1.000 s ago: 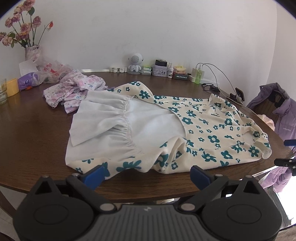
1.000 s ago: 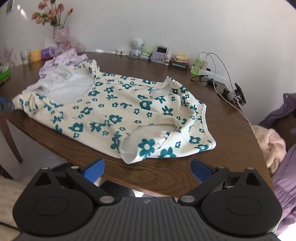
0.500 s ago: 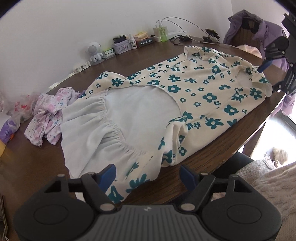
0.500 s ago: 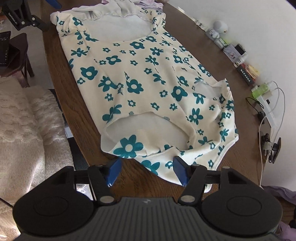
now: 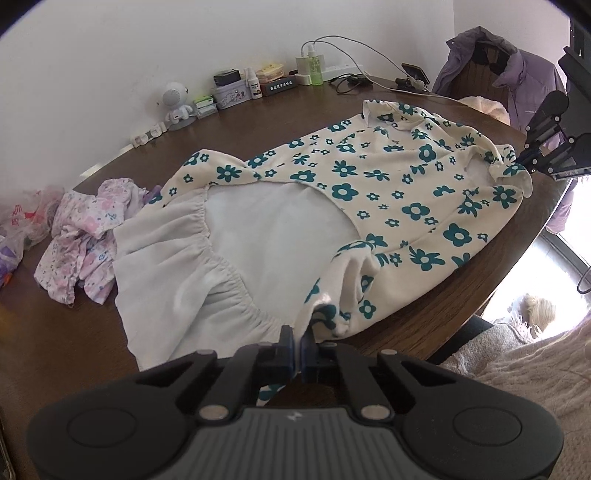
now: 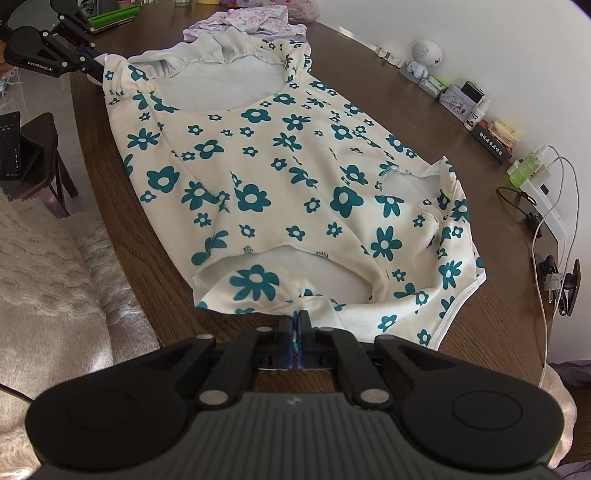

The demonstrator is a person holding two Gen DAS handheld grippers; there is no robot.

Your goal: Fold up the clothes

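A cream garment with teal flowers (image 5: pixel 388 192) (image 6: pixel 258 177) lies spread along the near edge of a dark wooden table (image 5: pixel 258 122) (image 6: pixel 498 206), white lining showing at its elastic waist. My left gripper (image 5: pixel 296 338) is shut on the waist-end hem at the table's front edge. My right gripper (image 6: pixel 296 325) is shut on the hem at the opposite end. Each gripper shows in the other's view: the right gripper (image 5: pixel 524 160) at the far right corner, the left gripper (image 6: pixel 92 61) at the far top left corner.
A pink floral garment (image 5: pixel 85 229) (image 6: pixel 255 16) lies beside the waist end. Along the wall stand a toy robot (image 5: pixel 176 105), small boxes and bottles (image 5: pixel 255 85) and a power strip with cables (image 6: pixel 543 199). A purple jacket (image 5: pixel 517 81) hangs on a chair; a cream knit blanket (image 6: pixel 55 266) lies below the table edge.
Both grippers came down to the garment's ends and closed on the fabric; half a second ago their jaws were open just short of it.
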